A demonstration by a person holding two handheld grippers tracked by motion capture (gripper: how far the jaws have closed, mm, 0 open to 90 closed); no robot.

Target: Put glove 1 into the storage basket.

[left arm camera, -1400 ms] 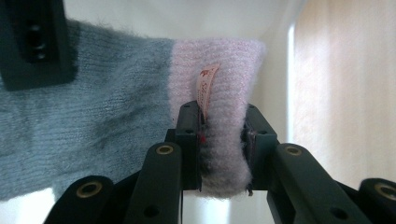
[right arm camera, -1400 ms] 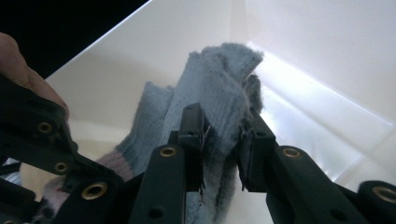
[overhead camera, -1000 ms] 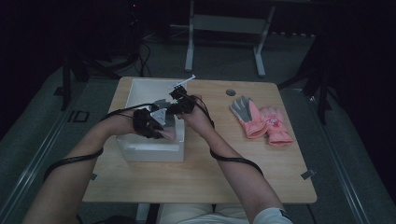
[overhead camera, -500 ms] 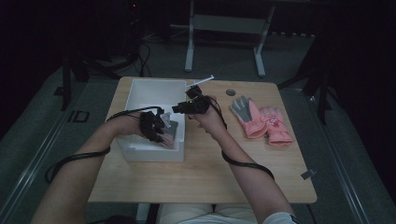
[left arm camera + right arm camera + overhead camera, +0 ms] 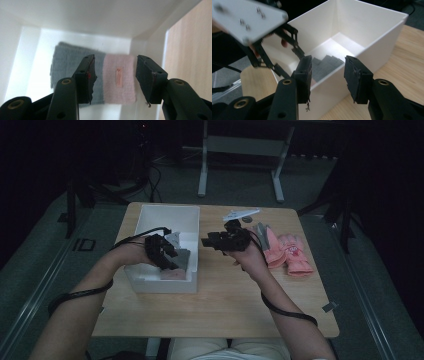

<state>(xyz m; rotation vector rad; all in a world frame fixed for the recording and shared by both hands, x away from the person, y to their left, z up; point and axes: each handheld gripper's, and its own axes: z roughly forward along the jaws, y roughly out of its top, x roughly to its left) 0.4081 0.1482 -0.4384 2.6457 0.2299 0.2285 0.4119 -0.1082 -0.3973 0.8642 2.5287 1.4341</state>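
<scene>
Folded grey-and-pink glove point(image 5: 100, 77): lies on the floor of the white box point(image 5: 150, 215) near the surface's left edge. Left hand-held gripper point(image 5: 115, 77): above it, jaws just opened, released. Right hand-held gripper point(image 5: 327, 77): outside the box, jaws just opened, empty. Second pink glove point(image 5: 292, 252): right edge.

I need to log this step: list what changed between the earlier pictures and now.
The right gripper drew back out of the white plastic box toward the table's right, jaws opening, empty. The left gripper opened above the grey-and-pink knitted glove lying inside. The pink gloves on the wooden table stayed put.
</scene>
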